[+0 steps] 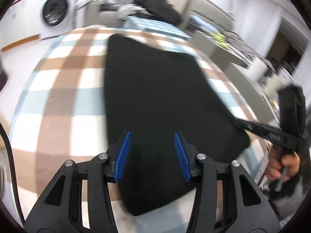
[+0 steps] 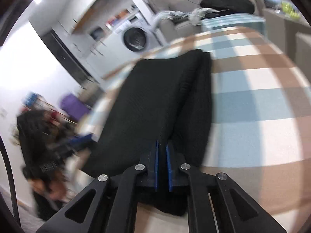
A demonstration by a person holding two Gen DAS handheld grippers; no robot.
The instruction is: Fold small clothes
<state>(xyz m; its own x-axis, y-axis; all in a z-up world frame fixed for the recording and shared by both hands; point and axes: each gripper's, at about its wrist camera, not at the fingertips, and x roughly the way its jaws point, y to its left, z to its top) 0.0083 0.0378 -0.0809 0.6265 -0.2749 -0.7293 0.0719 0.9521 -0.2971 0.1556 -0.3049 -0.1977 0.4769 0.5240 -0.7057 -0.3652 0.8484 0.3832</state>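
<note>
A black garment lies flat on the checked cloth of the table. My left gripper is open, its blue pads apart just above the garment's near end, holding nothing. In the right wrist view my right gripper is shut on the near edge of the black garment, which rises in a fold from the checked cloth. The left wrist view shows the right gripper at the garment's right corner, pulling it out to a point.
A pile of dark and light clothes lies at the table's far end, also seen in the right wrist view. A washing machine stands beyond on the left. A shelf with clutter runs along the right.
</note>
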